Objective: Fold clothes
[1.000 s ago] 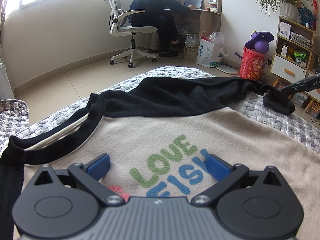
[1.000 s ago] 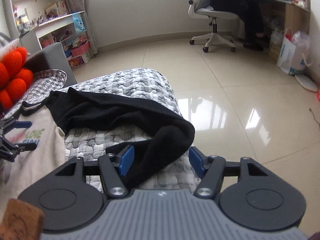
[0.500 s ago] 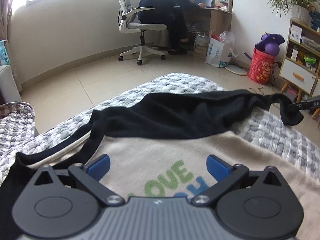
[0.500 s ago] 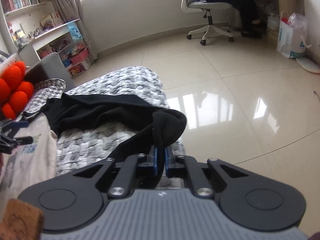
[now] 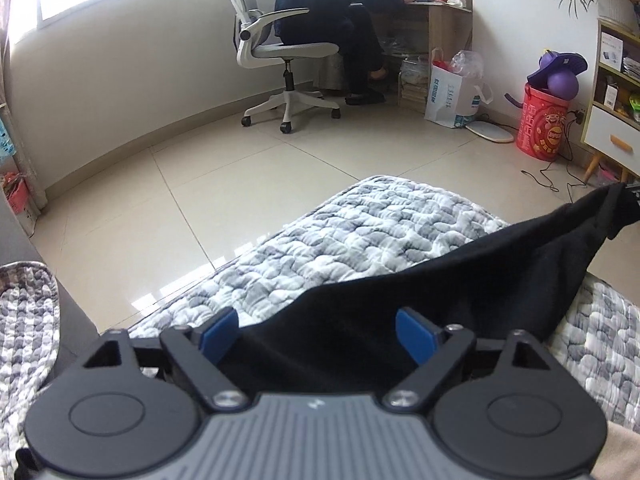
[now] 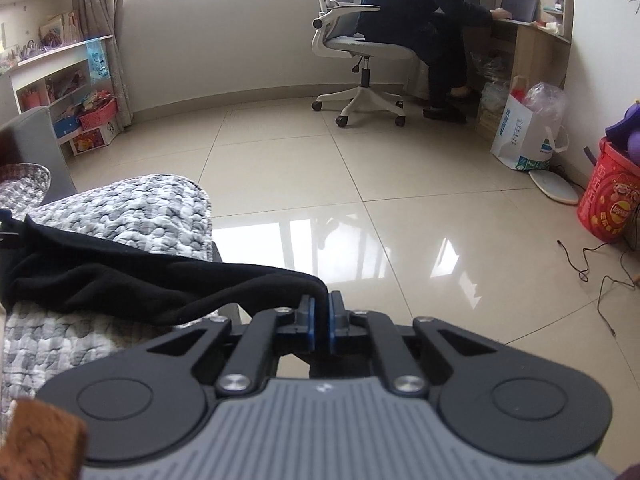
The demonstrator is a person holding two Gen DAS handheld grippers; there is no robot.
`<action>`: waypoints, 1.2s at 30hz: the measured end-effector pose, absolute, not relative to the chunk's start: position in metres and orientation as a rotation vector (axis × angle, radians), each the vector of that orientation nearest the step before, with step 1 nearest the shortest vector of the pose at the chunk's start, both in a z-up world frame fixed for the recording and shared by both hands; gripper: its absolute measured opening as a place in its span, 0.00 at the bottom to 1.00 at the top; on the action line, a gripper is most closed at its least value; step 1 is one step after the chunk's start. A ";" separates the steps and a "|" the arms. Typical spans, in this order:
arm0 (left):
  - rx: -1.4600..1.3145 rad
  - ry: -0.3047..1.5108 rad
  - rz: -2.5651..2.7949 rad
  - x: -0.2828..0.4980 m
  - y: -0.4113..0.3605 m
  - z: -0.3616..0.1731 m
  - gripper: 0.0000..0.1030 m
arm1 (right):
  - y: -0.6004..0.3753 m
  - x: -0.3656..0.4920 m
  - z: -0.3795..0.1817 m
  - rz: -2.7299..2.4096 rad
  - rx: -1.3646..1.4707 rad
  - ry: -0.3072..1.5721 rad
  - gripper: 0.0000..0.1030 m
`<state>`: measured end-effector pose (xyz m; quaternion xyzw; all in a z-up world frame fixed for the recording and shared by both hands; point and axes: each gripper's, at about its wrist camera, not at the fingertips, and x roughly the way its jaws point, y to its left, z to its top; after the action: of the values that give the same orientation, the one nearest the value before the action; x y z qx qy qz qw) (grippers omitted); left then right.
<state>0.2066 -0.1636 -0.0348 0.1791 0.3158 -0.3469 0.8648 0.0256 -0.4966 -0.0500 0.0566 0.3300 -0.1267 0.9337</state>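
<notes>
In the left wrist view, the left claw (image 5: 318, 334) at the bottom centre is closing, its blue pads wide apart astride the black sleeve (image 5: 460, 280) without pressing it. The sleeve stretches across the grey quilted bed (image 5: 360, 232) toward the right edge. In the right wrist view, the right claw (image 6: 321, 322) at lower centre is clamped tight on the sleeve's end, which runs left across the bed.

Grey quilted blanket (image 5: 384, 232) on the bed. Person (image 6: 424, 12) seated on white office chair (image 6: 360, 60) at a desk. White bag (image 5: 452, 96), red bucket (image 5: 542, 124) by the wall. Cable (image 6: 592, 256) across tiles.
</notes>
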 end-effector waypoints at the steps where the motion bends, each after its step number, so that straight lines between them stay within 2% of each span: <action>1: 0.382 0.666 -0.735 0.209 -0.167 -0.036 0.85 | -0.500 0.029 -0.052 -0.260 0.116 0.679 0.06; 6: 0.412 0.676 -0.716 0.222 -0.183 -0.043 0.79 | -0.510 0.049 -0.067 -0.253 0.118 0.710 0.06; 16: 0.430 0.687 -0.656 0.226 -0.195 -0.042 0.78 | -0.533 0.056 -0.124 -0.253 0.253 0.813 0.09; 17: 0.437 0.687 -0.655 0.225 -0.195 -0.039 0.78 | -0.535 0.050 -0.129 -0.247 0.279 0.814 0.16; 21: 0.436 0.678 -0.667 0.215 -0.195 -0.028 0.79 | -0.543 0.028 -0.139 -0.214 0.384 0.809 0.18; 25: 0.418 0.668 -0.707 0.199 -0.195 -0.017 0.79 | -0.543 0.015 -0.136 -0.197 0.431 0.793 0.42; 36: 0.437 0.649 -0.870 0.161 -0.222 -0.008 0.79 | -0.546 0.046 -0.117 -0.092 0.460 0.720 0.42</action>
<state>0.1607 -0.2215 -0.0078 0.2064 0.3062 -0.4105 0.8337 0.0456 -0.5462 -0.1174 0.2229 0.3490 -0.0446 0.9091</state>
